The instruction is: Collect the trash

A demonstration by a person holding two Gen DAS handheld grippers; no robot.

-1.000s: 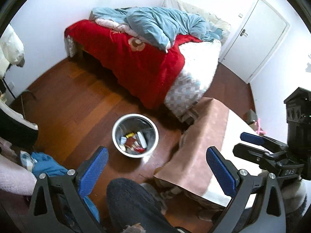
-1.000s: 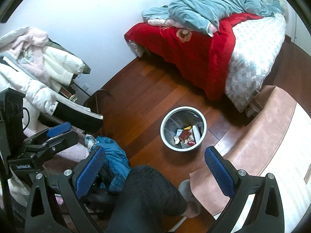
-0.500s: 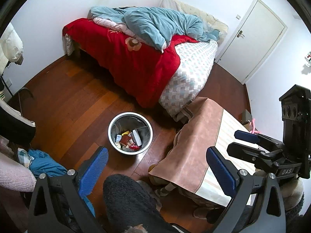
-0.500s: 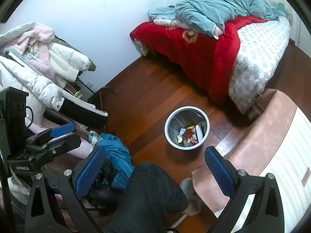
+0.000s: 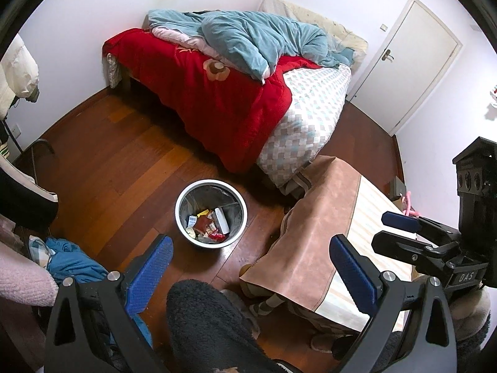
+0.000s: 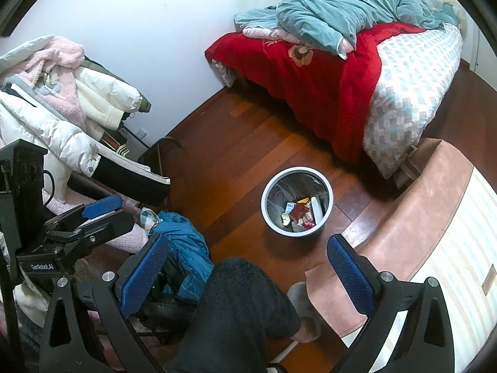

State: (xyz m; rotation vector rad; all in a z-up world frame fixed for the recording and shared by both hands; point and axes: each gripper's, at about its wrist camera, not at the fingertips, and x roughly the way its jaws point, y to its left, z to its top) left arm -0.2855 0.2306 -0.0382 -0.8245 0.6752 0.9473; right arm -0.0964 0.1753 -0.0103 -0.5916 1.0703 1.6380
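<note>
The bed [image 5: 248, 93], with a red blanket [image 5: 217, 99] and a rumpled blue duvet [image 5: 248, 40] over a checked sheet, fills the far side of the room beyond the trash bin [image 5: 211, 213], and a white door [image 5: 407, 62] stands past the bed's far end. Just to the right of the bin is a low table [image 5: 326, 233] under a pinkish-brown cloth. To the left of the bin, a rack heaped with white and pink coats [image 6: 52, 93] leans by the wall, and a crumpled blue garment [image 6: 183, 242] lies on the wood floor [image 5: 108, 161] between that rack and the bin. The bin stands upright on the floor, and the trash [image 5: 208, 223], wrappers and small packets, lies at its bottom. The person's dark-clad knee [image 6: 242, 304] is on the near side of the bin. The left gripper [image 5: 251, 261] and the right gripper [image 6: 245, 264] both hang above the floor near the bin with jaws spread wide, nothing between them.
</note>
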